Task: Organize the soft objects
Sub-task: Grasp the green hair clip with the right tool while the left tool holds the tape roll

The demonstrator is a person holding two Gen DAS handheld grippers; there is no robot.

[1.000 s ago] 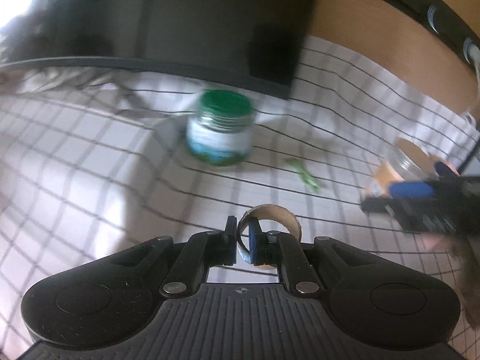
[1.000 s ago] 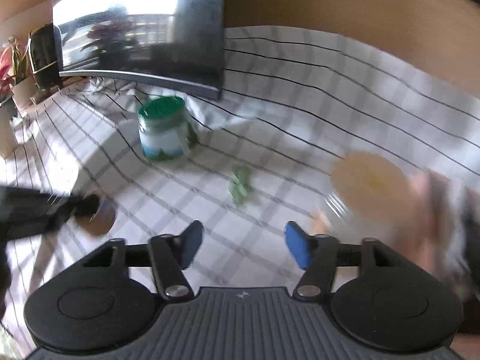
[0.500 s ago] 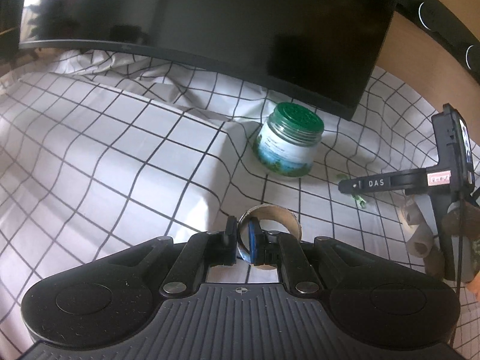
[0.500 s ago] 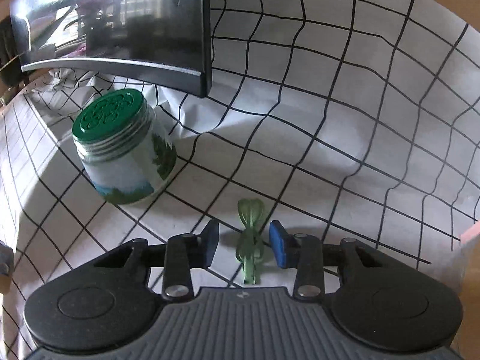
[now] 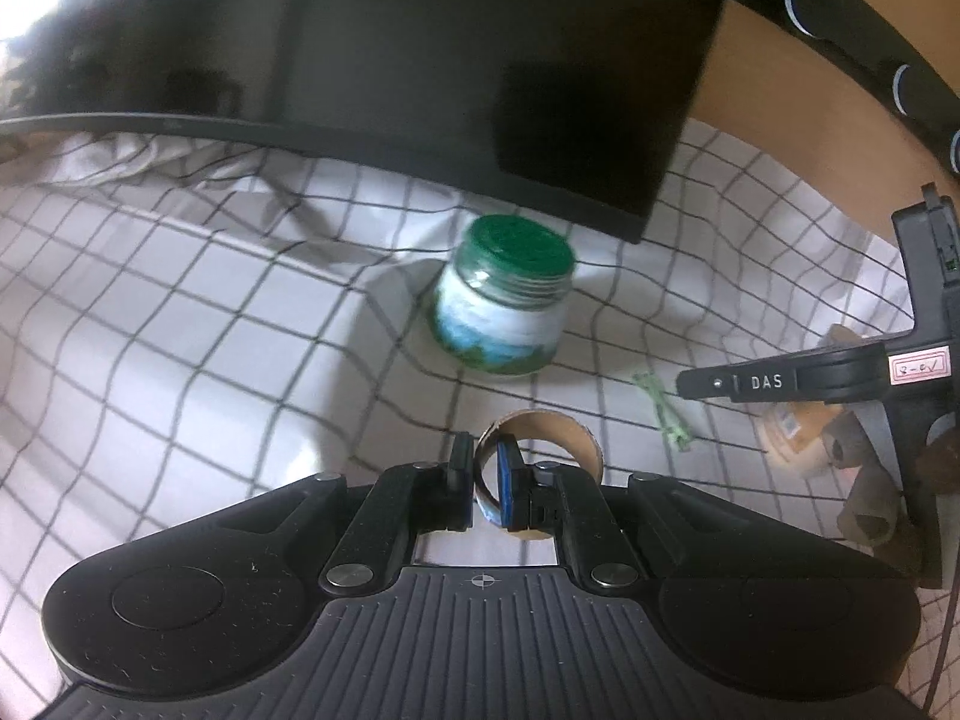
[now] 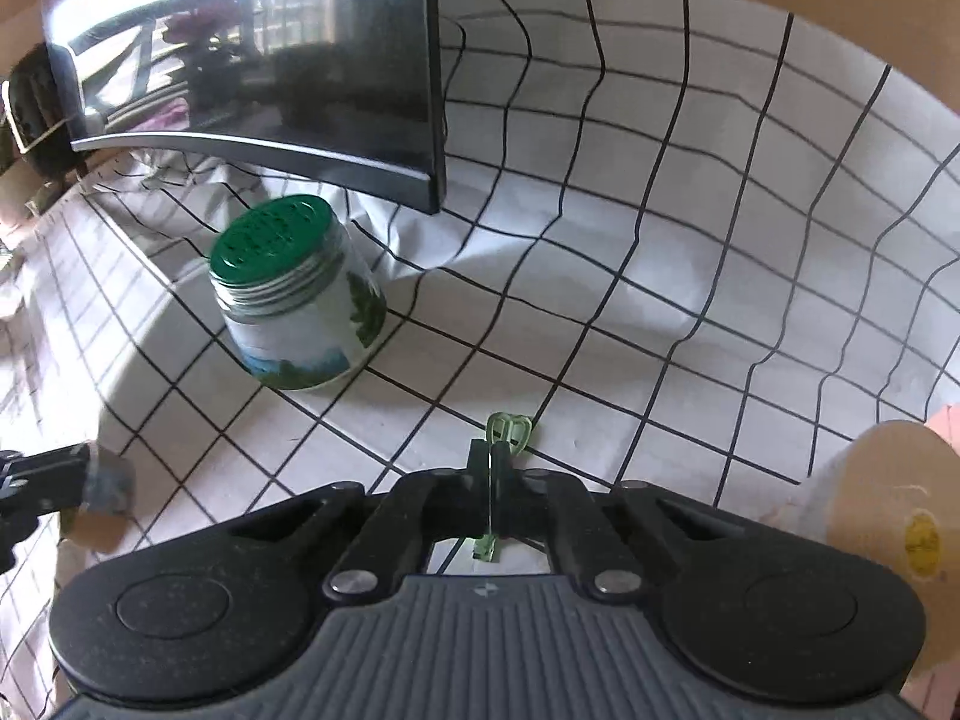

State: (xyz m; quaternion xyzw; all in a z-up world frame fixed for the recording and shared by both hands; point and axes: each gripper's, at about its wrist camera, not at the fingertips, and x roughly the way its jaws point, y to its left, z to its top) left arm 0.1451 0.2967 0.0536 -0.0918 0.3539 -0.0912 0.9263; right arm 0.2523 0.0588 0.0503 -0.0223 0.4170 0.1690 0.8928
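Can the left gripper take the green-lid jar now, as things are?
Probably not: the left gripper is shut on a cardboard ring. The cloth up to the jar looks free.

both tools clamped: left tool (image 5: 485, 465), right tool (image 6: 491, 461).

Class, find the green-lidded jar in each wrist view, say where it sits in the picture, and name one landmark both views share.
Left wrist: jar just above centre, below the monitor's corner.
Right wrist: jar left of centre, tilted by the fisheye, below the monitor's lower edge.
Shared landmark: the monitor behind the jar.
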